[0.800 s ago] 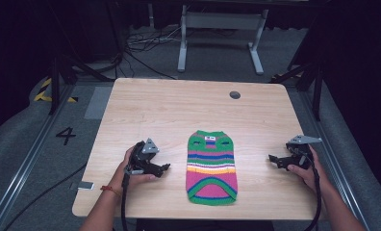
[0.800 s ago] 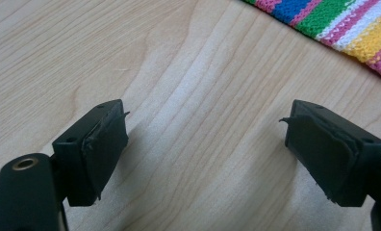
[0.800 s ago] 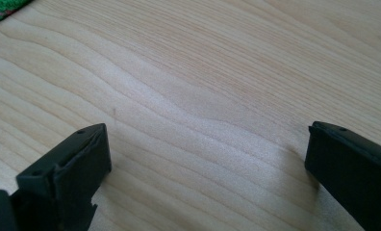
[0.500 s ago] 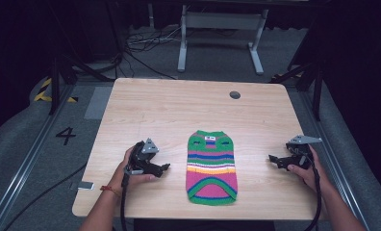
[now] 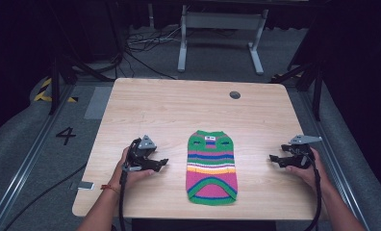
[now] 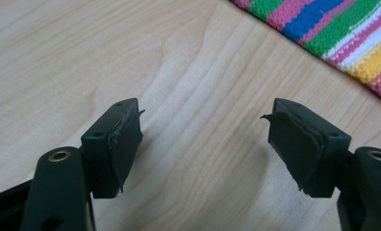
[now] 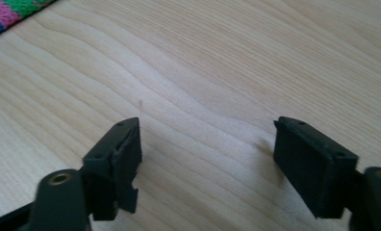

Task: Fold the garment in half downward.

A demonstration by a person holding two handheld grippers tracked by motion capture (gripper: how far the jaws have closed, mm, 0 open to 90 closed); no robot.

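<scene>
Fingers (image 6: 114,144) of the left gripper (image 5: 147,161) and right gripper (image 5: 285,158) spread wide, holding nothing, above bare table (image 5: 169,110). Between them, well apart from each, lies a striped knitted sweater (image 5: 211,166), flat near the table's front edge.

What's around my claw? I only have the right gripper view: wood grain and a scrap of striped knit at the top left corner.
Observer: That scrap is a small striped knitted sweater, lying flat in the middle of the table, neck end away from you.
Operator: Is my right claw touching it?
Observer: No. The right claw sits apart from it with bare wood between, jaws open and pointing toward it.
Operator: And the other hand?
Observer: The left claw is on the sweater's other side, also open and aimed at it; the left gripper view shows the knit edge just beyond its fingertips, not between them.
</scene>
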